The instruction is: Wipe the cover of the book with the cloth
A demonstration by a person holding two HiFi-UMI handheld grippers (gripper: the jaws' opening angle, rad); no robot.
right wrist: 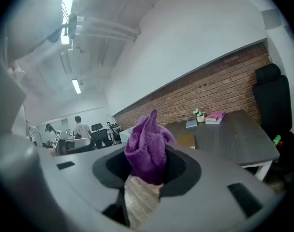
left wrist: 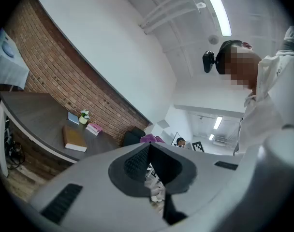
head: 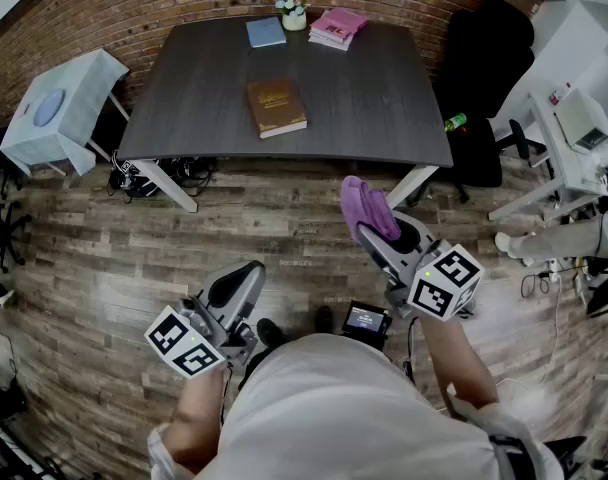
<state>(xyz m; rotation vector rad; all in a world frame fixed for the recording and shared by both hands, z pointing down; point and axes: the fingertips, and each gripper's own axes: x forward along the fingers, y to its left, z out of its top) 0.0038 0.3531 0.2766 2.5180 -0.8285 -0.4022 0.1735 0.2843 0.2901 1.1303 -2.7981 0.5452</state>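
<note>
A brown book [head: 275, 107] lies closed on the dark table [head: 384, 98], near its front edge. My right gripper [head: 372, 226] hangs above the wooden floor in front of the table, shut on a bunched purple cloth [head: 365, 204]. In the right gripper view the cloth [right wrist: 148, 148] fills the gap between the jaws and hides part of the book [right wrist: 187, 140] behind it. My left gripper [head: 246, 273] is lower left, also over the floor, shut with nothing in it. The left gripper view shows the book [left wrist: 74, 139] far off to the left.
At the table's far edge lie a blue book [head: 265, 32], a pink stack of books [head: 338, 26] and a small flower pot [head: 293, 10]. A black chair [head: 489, 48] stands at the right, with a green bottle [head: 455, 122]. A covered side table [head: 59, 108] is left.
</note>
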